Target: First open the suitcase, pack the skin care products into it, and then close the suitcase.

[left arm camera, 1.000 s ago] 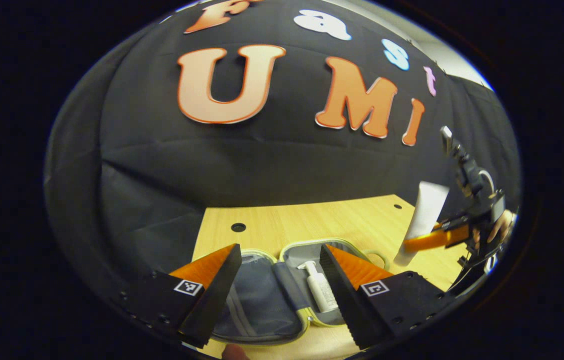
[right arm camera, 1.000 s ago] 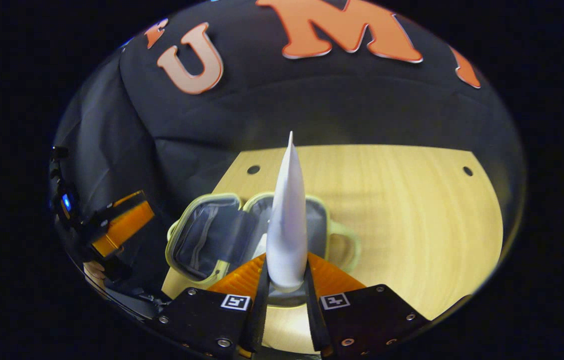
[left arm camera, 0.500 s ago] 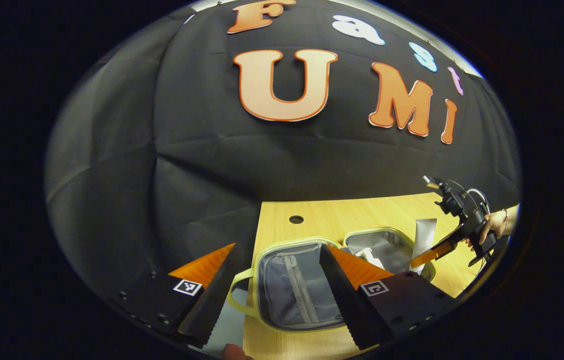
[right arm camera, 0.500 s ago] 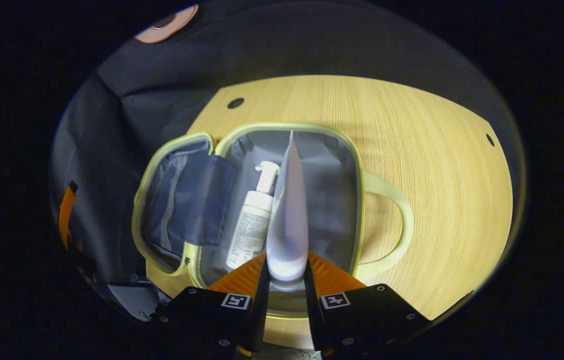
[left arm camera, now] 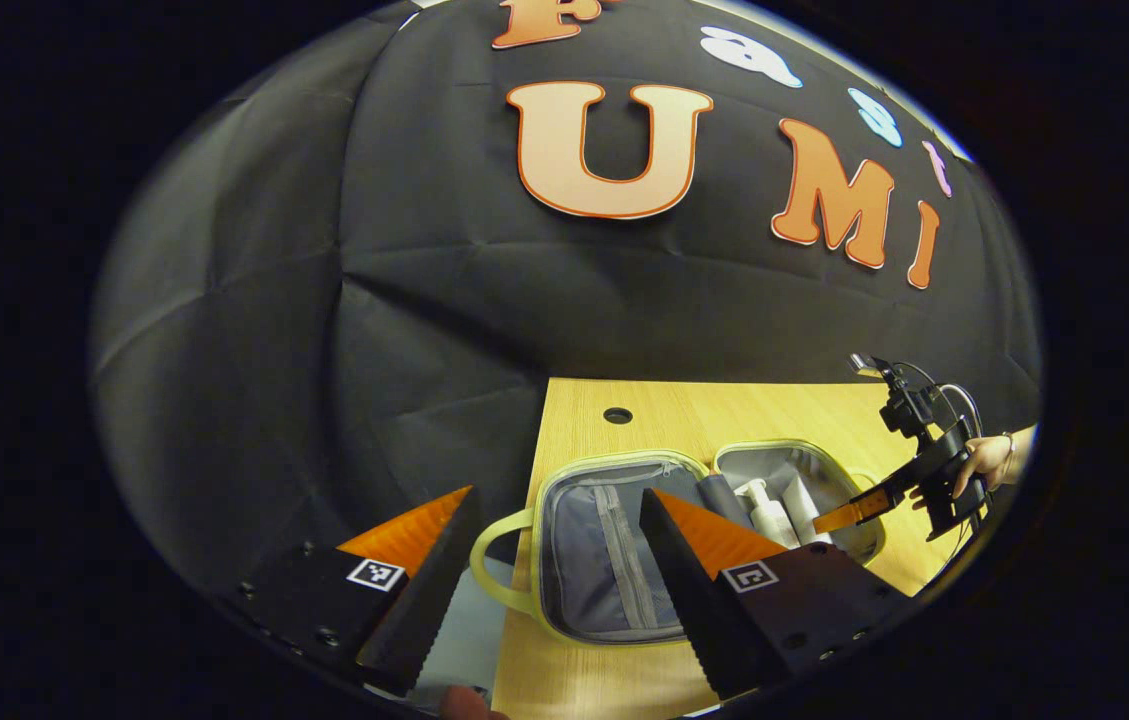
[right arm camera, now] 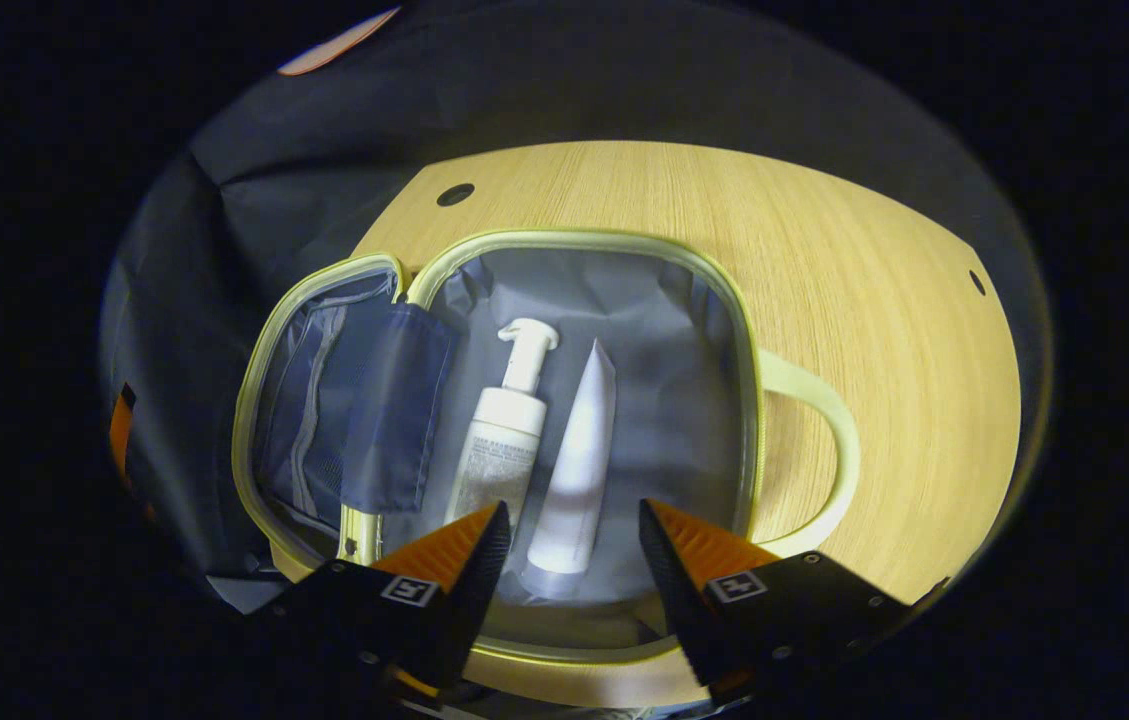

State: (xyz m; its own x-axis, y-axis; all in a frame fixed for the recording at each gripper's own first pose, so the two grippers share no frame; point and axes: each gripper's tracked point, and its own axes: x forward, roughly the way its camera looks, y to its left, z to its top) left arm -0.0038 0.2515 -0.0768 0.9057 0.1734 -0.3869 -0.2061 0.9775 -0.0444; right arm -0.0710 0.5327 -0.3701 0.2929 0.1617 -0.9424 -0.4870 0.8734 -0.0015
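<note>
grey lining of the open suitcase (right arm camera: 724,330) holds the pump bottle (right arm camera: 502,440) and tube (right arm camera: 579,460), mid-frame. right gripper (right arm camera: 564,540) fingers spread, empty; left gripper (left arm camera: 554,540) likewise. risk: closing could pinch the loose flap (right arm camera: 394,400) or tube.

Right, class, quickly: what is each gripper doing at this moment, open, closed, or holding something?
Left gripper: open, holding nothing.
Right gripper: open, holding nothing; the white tube lies in the suitcase between its fingers.

Light wooden table (right arm camera: 824,250) with holes; open suitcase (right arm camera: 574,240) lying flat on it.
</note>
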